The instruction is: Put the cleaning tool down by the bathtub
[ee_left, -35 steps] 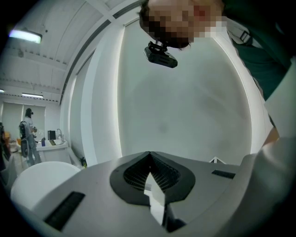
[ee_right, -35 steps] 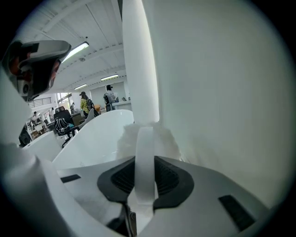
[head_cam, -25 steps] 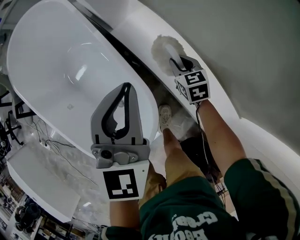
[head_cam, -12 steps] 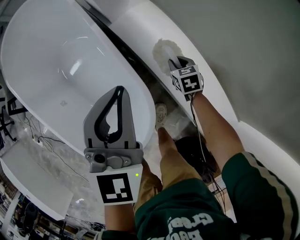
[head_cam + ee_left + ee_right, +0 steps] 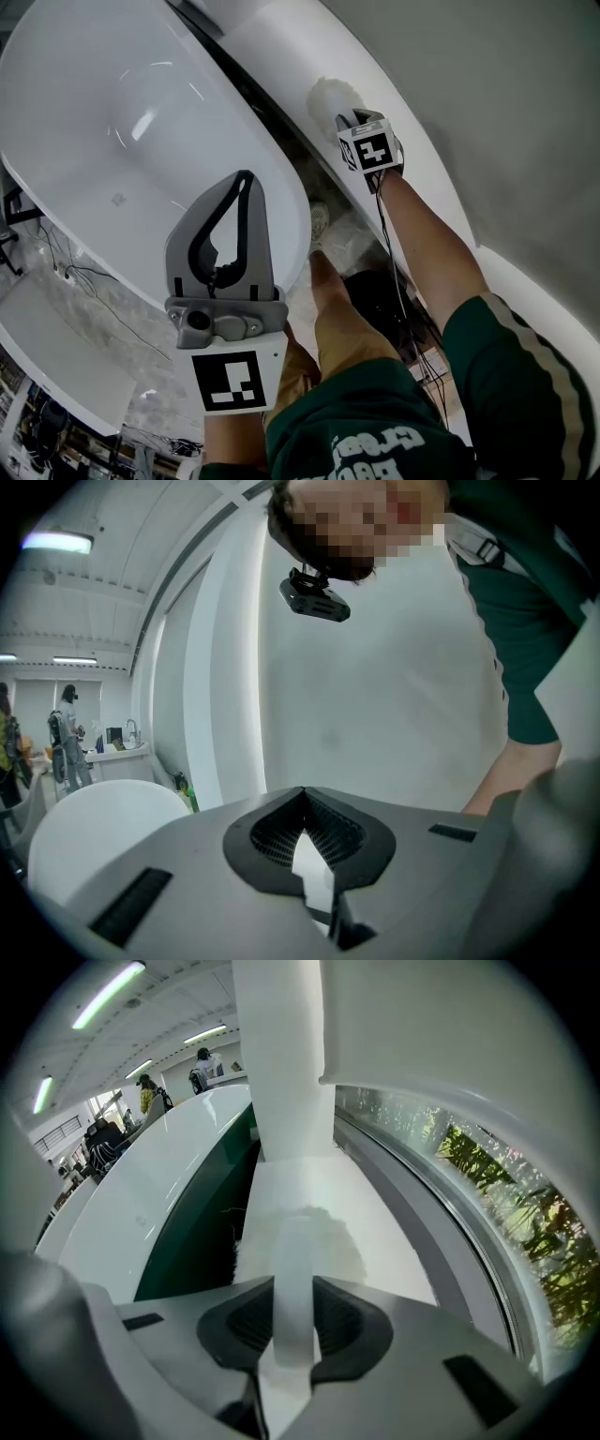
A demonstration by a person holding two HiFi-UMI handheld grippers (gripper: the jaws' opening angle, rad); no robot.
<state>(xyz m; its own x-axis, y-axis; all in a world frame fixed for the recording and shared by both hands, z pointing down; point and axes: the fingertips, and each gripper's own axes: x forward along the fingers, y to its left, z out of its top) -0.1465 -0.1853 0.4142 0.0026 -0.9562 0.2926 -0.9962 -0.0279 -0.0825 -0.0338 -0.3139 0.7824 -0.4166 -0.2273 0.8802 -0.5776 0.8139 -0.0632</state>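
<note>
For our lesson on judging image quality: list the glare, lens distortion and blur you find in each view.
Head view: bright glare streaks on the bathtub basin, otherwise sharp. Left gripper view: fisheye curve, dark corners, a blown-out ceiling light. Right gripper view: same bowed edges; the cleaning tool handle near the lens looks soft.

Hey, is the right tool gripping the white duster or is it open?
Gripping. In the right gripper view, the right tool has both jaws pressed against the duster handle; its fluffy head lies beyond them.
</note>
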